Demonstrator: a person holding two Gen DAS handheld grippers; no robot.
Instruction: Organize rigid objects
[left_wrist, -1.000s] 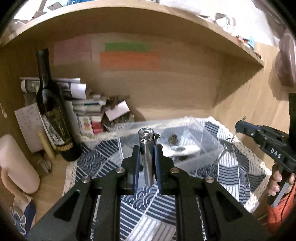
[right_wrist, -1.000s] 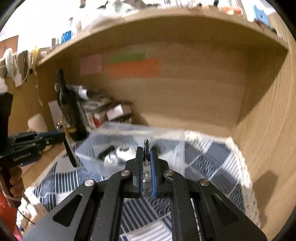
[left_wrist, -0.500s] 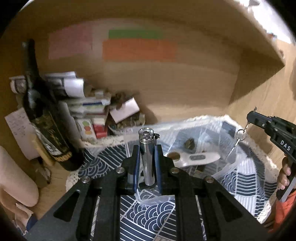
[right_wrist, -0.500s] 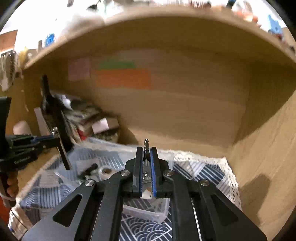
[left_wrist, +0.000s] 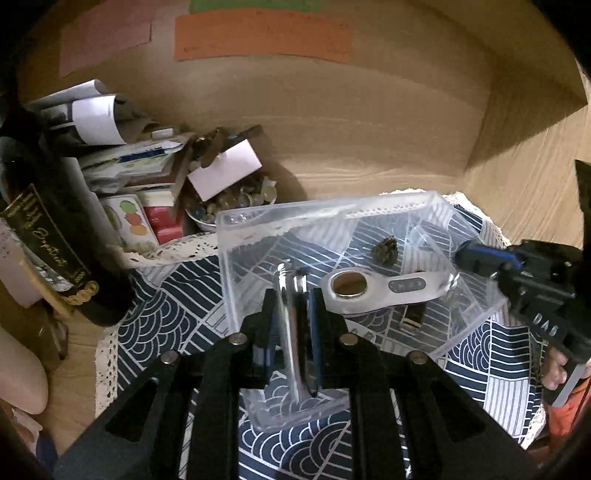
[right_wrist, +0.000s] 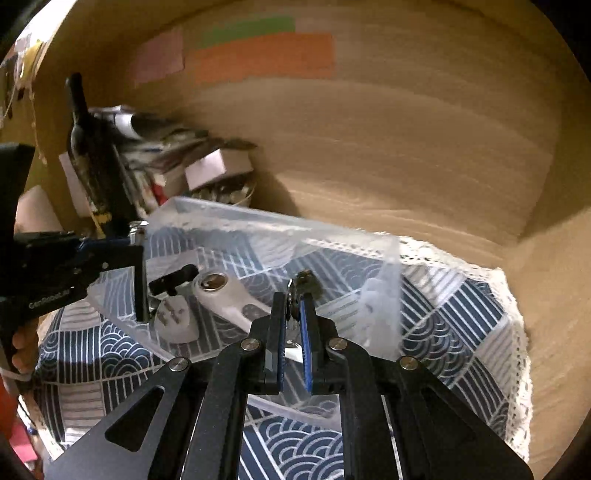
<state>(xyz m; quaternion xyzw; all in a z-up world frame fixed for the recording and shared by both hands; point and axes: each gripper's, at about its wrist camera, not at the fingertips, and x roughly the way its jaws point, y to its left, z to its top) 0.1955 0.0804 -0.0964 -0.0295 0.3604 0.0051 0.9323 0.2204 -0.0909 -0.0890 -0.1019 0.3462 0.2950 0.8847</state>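
Observation:
A clear plastic box (left_wrist: 258, 221) sits on a blue patterned cloth (left_wrist: 166, 314); it also shows in the right wrist view (right_wrist: 258, 221). Inside lie a white flat device (left_wrist: 380, 290) with a round window, a small dark pinecone-like piece (left_wrist: 386, 249) and a small black part (left_wrist: 412, 317). My left gripper (left_wrist: 291, 306) is shut on a silver metal cylinder (left_wrist: 290, 325), held upright over the box's near-left corner. My right gripper (right_wrist: 293, 306) is shut on a small key ring (right_wrist: 294, 295) over the box; it shows in the left wrist view (left_wrist: 476, 256) at the box's right edge.
A dark wine bottle (left_wrist: 48, 229) stands left of the box. Papers, small cartons and a bowl of coins (left_wrist: 236, 199) crowd the back left. The wooden back wall (left_wrist: 369, 129) and right side wall (right_wrist: 554, 277) close in the shelf.
Both grippers have moved forward and down over the box. The cylinder and the key ring now hang low inside the box's outline. The grips are unchanged.

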